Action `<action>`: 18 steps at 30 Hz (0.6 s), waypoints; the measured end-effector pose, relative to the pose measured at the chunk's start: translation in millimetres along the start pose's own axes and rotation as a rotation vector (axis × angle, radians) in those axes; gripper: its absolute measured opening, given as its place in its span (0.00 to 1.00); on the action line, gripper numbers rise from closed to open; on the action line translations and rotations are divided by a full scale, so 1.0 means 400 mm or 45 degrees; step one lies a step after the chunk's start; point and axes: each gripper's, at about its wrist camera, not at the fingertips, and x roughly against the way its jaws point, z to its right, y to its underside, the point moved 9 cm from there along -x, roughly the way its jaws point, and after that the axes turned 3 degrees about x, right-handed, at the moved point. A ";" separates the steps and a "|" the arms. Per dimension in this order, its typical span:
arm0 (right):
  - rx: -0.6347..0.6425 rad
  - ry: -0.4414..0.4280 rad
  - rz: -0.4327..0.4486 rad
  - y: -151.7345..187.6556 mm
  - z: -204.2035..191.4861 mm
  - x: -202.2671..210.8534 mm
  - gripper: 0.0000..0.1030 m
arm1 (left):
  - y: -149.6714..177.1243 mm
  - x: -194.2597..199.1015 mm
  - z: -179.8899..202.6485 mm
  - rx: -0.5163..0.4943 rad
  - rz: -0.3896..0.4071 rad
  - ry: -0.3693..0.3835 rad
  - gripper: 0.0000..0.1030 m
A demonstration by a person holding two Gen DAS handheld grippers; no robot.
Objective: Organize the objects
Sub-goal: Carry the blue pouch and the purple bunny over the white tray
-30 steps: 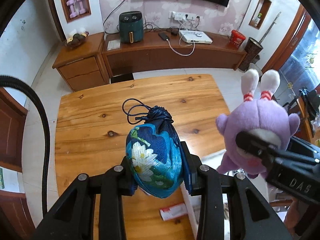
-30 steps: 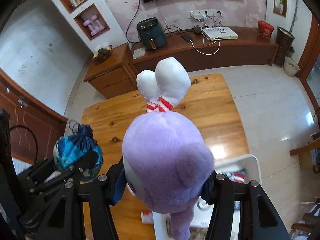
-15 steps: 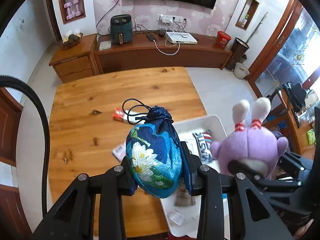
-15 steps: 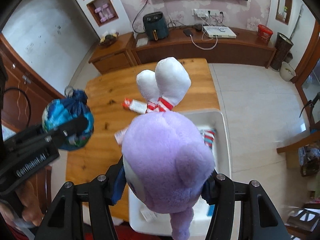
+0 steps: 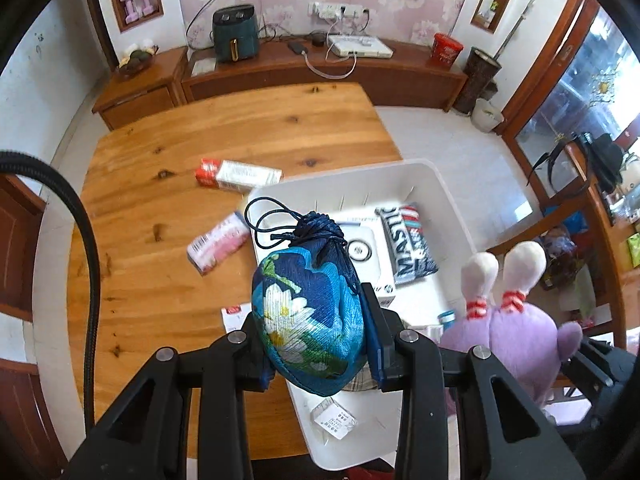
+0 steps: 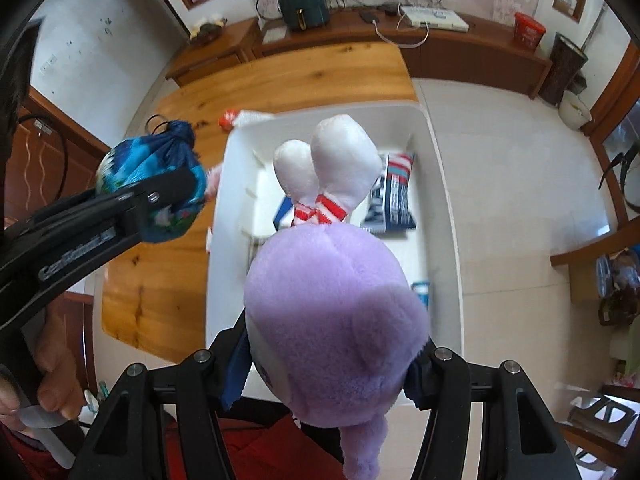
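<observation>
Two carries at once, both hanging above the white rectangular plastic bin (image 5: 448,196) at the near right edge of the honey-coloured wooden table (image 5: 224,128).

Left gripper (image 5: 316,344): clamped narrow on the blue drawstring fabric pouch with a white flower print (image 5: 308,312), pinched across its belly, tied neck and dark cord loop pointing away from the claw. Directly beneath: the bin's left wall, so a drop here would judgeably land on the rim or half outside.

Right gripper (image 6: 332,356): holding the lilac plush rabbit with white ears and red-striped bands (image 6: 332,300) by its round head, ears forward of the claw, limp body dangling back. Squarely under the claw: the bin's interior. Grip wide because the plush is bulky; soft filling likely to spring on release.

Already in the bin ahead of both claws: a dark blue printed snack bag (image 5: 408,244) and a white box (image 5: 360,248), among smaller items. Left of the left claw on the bare wood: a pink-and-white carton (image 5: 218,242) and a red-and-white carton (image 5: 236,174), not yet sorted.

Probable aim: both soft things into the bin together, hence the steep downward tilt.
</observation>
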 end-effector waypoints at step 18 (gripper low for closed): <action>-0.041 -0.049 -0.104 0.073 0.001 -0.191 0.67 | 0.059 -0.181 0.024 0.030 -0.076 -0.034 0.37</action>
